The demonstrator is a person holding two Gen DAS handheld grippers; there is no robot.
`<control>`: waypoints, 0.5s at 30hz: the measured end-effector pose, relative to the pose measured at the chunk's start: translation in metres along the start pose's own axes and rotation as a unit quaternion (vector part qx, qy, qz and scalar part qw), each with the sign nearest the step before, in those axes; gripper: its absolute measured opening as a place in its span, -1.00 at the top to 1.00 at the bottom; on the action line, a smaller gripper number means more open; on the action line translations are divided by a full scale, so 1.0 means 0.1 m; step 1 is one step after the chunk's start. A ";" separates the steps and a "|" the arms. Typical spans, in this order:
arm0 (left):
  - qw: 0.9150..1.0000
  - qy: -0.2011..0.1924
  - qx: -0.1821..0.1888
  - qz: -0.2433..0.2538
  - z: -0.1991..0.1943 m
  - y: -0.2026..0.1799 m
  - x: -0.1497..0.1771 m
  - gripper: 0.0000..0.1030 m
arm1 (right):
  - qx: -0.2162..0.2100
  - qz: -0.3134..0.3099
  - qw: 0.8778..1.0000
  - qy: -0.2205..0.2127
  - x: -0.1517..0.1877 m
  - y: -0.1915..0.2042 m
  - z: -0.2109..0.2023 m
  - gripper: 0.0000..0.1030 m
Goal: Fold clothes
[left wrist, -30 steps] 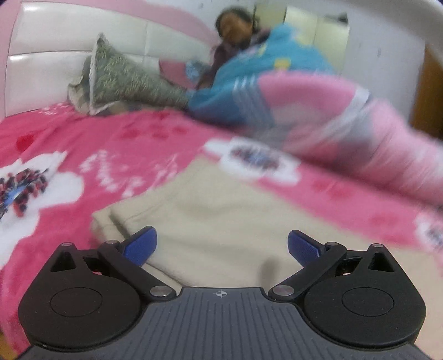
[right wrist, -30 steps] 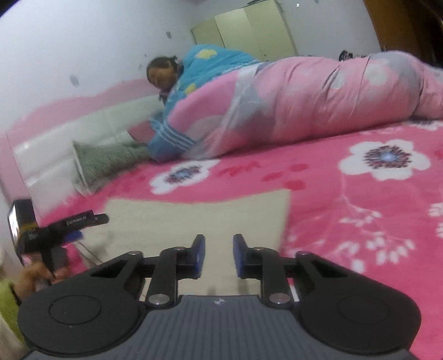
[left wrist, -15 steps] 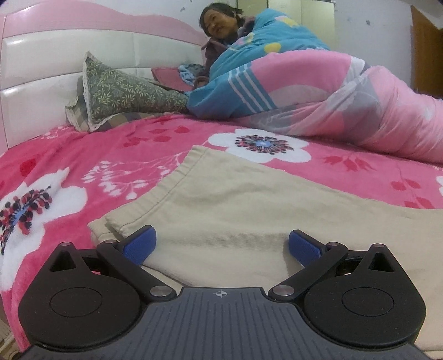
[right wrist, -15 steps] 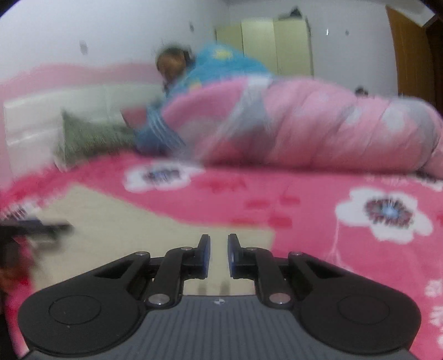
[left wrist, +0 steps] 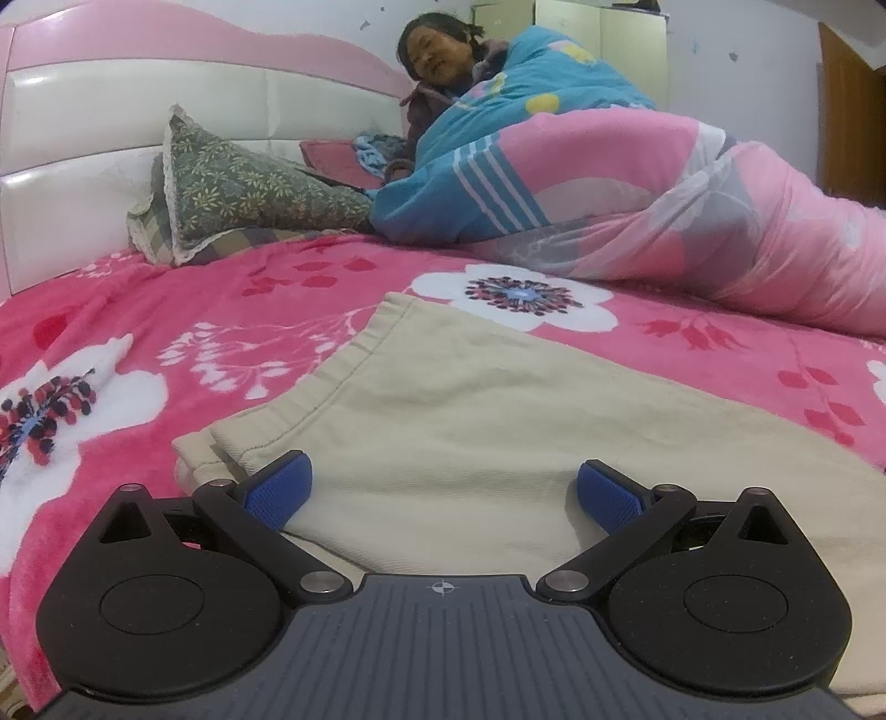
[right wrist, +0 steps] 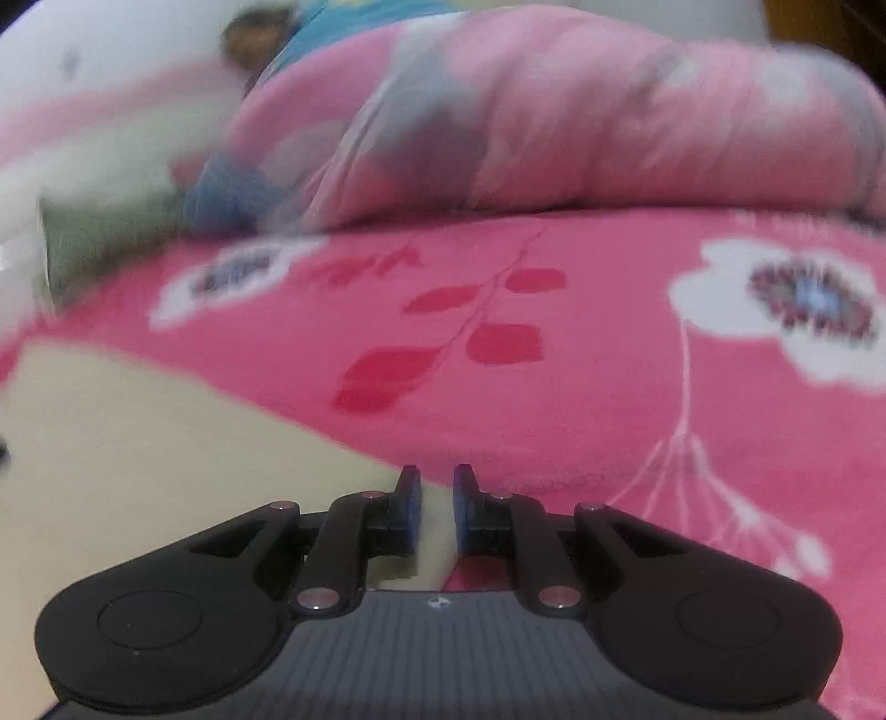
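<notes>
A beige garment point(left wrist: 498, 421) lies flat on the pink flowered blanket point(left wrist: 232, 310), its ribbed hem towards the left. My left gripper point(left wrist: 443, 493) hovers low over the near left part of it, jaws wide open, nothing between the blue pads point(left wrist: 277, 490). In the blurred right wrist view the same garment point(right wrist: 138, 471) fills the lower left. My right gripper point(right wrist: 436, 509) sits low at the garment's right edge. Its jaws stand a narrow gap apart and the cloth edge shows in the gap below them, not pinched.
A person point(left wrist: 437, 50) lies under a pink and blue quilt point(left wrist: 637, 183) across the back of the bed. A green patterned pillow point(left wrist: 243, 188) leans on the white and pink headboard point(left wrist: 111, 127). Pink blanket point(right wrist: 609, 387) stretches to the right of the garment.
My right gripper has swept to the right and down to the garment's right edge, its jaws a little narrower. The left gripper has stayed over the hem, still open.
</notes>
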State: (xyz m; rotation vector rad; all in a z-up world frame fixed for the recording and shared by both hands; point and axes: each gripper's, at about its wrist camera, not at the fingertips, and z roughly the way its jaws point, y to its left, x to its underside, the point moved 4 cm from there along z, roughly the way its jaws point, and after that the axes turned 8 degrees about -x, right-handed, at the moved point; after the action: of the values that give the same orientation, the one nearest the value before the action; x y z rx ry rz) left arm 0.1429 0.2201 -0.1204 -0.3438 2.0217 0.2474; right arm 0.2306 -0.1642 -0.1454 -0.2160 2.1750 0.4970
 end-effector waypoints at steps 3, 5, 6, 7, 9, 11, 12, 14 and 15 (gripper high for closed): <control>1.000 -0.001 0.001 -0.002 0.00 0.01 0.00 -1.00 | -0.012 0.039 0.999 -0.034 -0.17 -0.03 -0.25 0.75; 1.000 -0.002 0.002 -0.003 0.01 0.01 0.00 -1.00 | -0.021 0.053 0.997 -0.053 -0.23 -0.04 -0.39 0.75; 1.000 -0.003 0.002 -0.004 0.01 0.01 0.00 -1.00 | -0.022 0.048 0.997 -0.053 -0.21 -0.02 -0.41 0.75; 1.000 -0.003 0.002 -0.004 0.01 0.01 0.01 -1.00 | -0.017 0.039 0.998 -0.038 -0.15 -0.02 -0.32 0.75; 1.000 -0.004 0.004 -0.004 0.01 0.01 0.01 -1.00 | 0.013 0.016 1.000 0.022 0.07 -0.11 0.00 0.64; 1.000 -0.003 0.005 -0.005 0.01 0.01 0.01 -1.00 | -0.023 0.073 0.997 -0.005 0.07 -0.26 -0.08 0.63; 1.000 -0.003 0.006 -0.006 0.01 0.02 0.00 -1.00 | -0.029 0.114 0.993 -0.009 0.02 -0.35 -0.13 0.59; 1.000 -0.004 0.007 -0.007 0.00 0.02 0.01 -1.00 | -0.056 0.205 0.977 -0.018 0.07 -0.54 -0.28 0.57; 1.000 -0.005 0.007 -0.008 0.00 0.02 0.01 -1.00 | -0.078 0.239 0.968 -0.023 0.16 -0.59 -0.33 0.53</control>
State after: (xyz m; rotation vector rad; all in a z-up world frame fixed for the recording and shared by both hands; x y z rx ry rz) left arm 0.1413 0.2219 -0.1210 -0.3491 2.0100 0.2253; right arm 0.2162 -0.2314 -0.1563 0.2442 2.1406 0.9348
